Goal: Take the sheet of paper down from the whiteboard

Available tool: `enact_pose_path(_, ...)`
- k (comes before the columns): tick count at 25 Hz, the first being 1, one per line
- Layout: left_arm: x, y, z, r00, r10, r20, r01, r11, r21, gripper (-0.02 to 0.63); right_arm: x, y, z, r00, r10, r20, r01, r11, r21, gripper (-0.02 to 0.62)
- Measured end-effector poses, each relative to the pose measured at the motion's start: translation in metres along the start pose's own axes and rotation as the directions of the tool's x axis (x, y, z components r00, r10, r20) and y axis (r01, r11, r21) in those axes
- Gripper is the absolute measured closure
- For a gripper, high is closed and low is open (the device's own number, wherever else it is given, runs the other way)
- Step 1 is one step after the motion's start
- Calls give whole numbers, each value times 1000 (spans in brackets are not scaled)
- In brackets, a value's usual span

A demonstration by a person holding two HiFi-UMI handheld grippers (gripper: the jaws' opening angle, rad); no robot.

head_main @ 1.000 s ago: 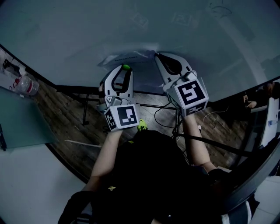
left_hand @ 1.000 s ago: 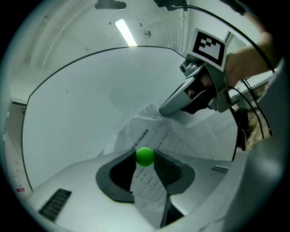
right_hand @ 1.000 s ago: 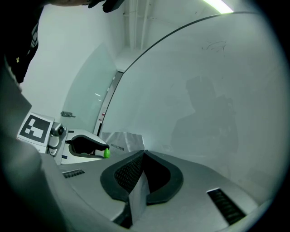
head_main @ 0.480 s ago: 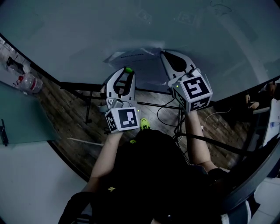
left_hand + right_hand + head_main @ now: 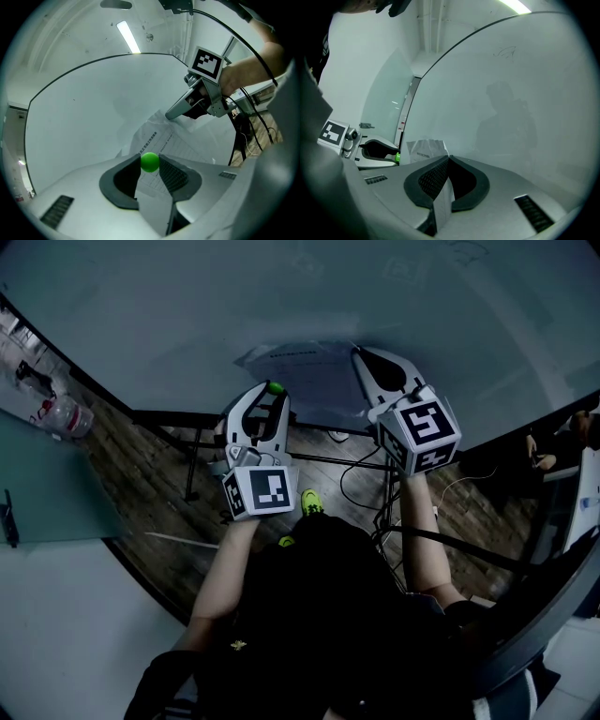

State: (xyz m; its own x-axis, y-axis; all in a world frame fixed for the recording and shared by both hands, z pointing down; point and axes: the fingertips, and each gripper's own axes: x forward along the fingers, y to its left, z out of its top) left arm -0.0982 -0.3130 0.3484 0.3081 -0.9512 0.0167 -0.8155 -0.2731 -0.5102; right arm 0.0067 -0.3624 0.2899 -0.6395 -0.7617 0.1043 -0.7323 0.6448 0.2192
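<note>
The sheet of paper (image 5: 305, 367) hangs crumpled against the whiteboard (image 5: 187, 306), printed side towards me. My right gripper (image 5: 360, 356) is shut on its right edge; in the right gripper view the sheet (image 5: 424, 150) runs down between the closed jaws of that gripper (image 5: 446, 161). My left gripper (image 5: 273, 390) is level, below the sheet's left part, and holds a small green ball magnet (image 5: 150, 161) between its fingertips. In the left gripper view the paper (image 5: 164, 145) shows through the gap behind the magnet. The right gripper (image 5: 169, 114) pinches the sheet's far corner.
A water bottle (image 5: 58, 415) lies on a surface at the far left beside a glass panel (image 5: 47, 502). Black stand legs and cables (image 5: 356, 474) cross the wooden floor under the board. Another person (image 5: 562, 442) is at the right edge.
More of the sheet now shows between the grippers, spread wider off the board. The left gripper has shifted slightly with the green magnet. The right gripper keeps its grip.
</note>
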Motion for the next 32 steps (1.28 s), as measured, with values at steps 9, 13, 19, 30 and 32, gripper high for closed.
enact_pose_path(9, -16, -10, 3, 1000, -27, 12, 27, 1000, 2, 472, -18, 11, 2, 1000, -14, 8, 14, 1000, -3, 584)
enact_pose_path(13, -23, -14, 4, 999, -38, 16, 38, 999, 7, 472, -25, 16, 3, 1000, -19, 9, 19, 1000, -1, 584)
enact_pose_path(19, -36, -15, 6, 999, -48, 24, 48, 999, 10, 472, -36, 25, 5, 1000, -24, 10, 24, 1000, 5, 584)
enact_pose_path(30, -64, -21, 8, 996, -82, 36, 82, 997, 14, 472, -56, 49, 10, 999, -36, 7, 36, 999, -1, 584)
enact_pose_path(32, -66, -23, 9, 995, -88, 37, 88, 996, 9, 472, -60, 53, 9, 999, -35, 2, 35, 999, 1, 584)
